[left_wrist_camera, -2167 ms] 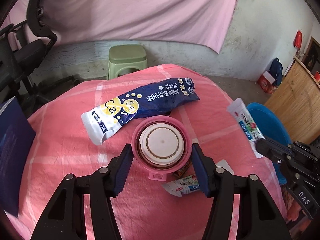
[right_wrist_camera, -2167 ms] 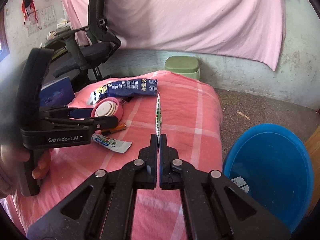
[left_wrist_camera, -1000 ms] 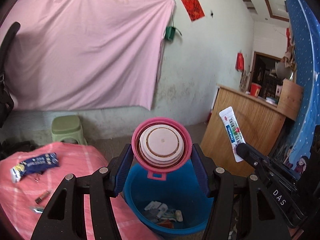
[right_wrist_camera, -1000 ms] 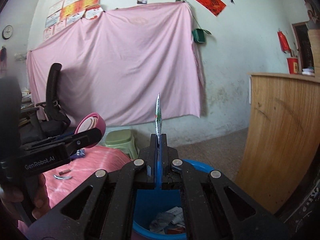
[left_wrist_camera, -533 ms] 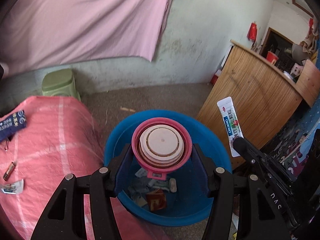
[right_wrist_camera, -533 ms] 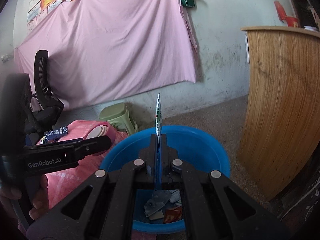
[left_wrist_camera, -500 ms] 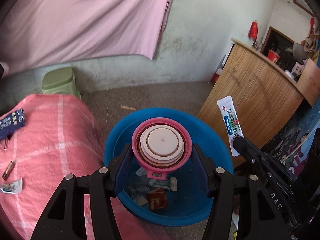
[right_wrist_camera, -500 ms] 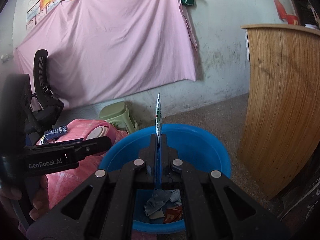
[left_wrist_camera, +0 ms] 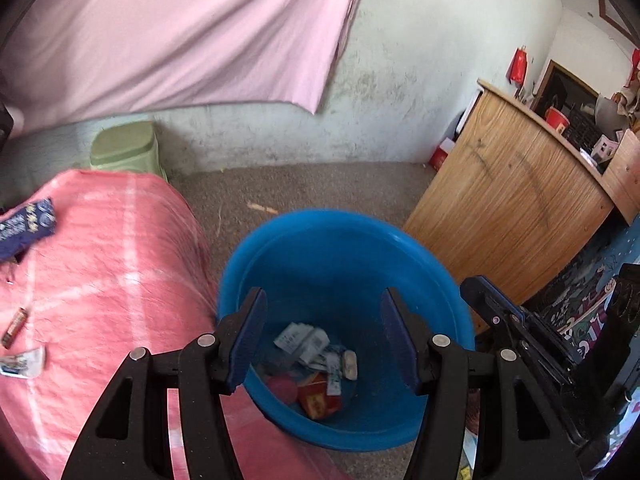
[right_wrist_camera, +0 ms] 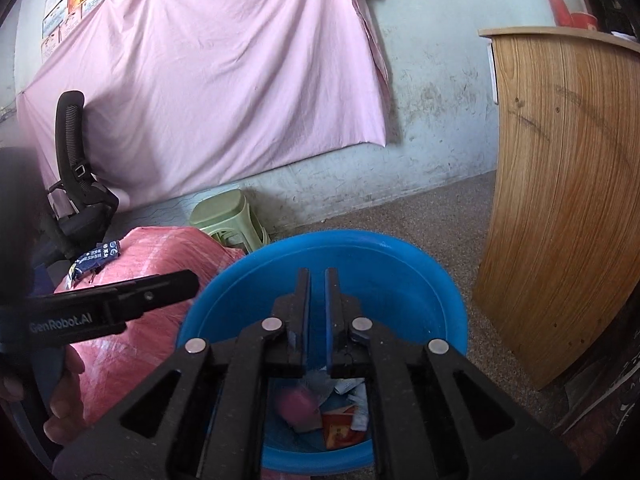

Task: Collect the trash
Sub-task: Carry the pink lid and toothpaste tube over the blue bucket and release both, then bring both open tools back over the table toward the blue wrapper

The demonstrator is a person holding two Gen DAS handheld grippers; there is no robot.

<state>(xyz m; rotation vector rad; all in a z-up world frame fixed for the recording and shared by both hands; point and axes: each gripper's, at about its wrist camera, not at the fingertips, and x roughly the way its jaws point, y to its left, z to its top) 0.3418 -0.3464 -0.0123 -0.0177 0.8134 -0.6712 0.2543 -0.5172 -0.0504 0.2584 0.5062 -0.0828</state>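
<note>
Left wrist view looks down between the left tongs (left_wrist_camera: pixel 322 340), whose blue-padded fingers (left_wrist_camera: pixel 250 336) are spread wide with nothing between them, straight above the blue basin (left_wrist_camera: pixel 348 248) on the floor. Trash lies in the basin's bottom: a round pink lid (left_wrist_camera: pixel 282 388), a red packet (left_wrist_camera: pixel 320 400), white and blue wrappers (left_wrist_camera: pixel 304 338) and a small white oval piece (left_wrist_camera: pixel 350 364). Left of the basin is the pink-clothed counter (left_wrist_camera: pixel 104 264); on it are a dark blue pouch (left_wrist_camera: pixel 26 224), a small brown stick-shaped item (left_wrist_camera: pixel 14 326) and a crumpled white wrapper (left_wrist_camera: pixel 22 362), all well apart from the basin. The right tongs (left_wrist_camera: pixel 480 292) enter from the right over the basin's rim; their gap is not readable here. A green stool (left_wrist_camera: pixel 124 152) and a wooden cabinet (left_wrist_camera: pixel 516 204) stand behind

Right wrist view shows what the other cannot: the right tongs (right_wrist_camera: pixel 317 308) stand slightly parted, a narrow empty slit between the fingers, above the same basin (right_wrist_camera: pixel 380 272). The pink lid (right_wrist_camera: pixel 298 404) and red packet (right_wrist_camera: pixel 340 428) show below, partly hidden by the tongs' frame. The left tongs (right_wrist_camera: pixel 176 284) reach in from the left, with the person's hand (right_wrist_camera: pixel 60 392) on the handle. Only here appear the black office chair (right_wrist_camera: pixel 78 184) and the pink sheet (right_wrist_camera: pixel 208 80) hung on the wall
</note>
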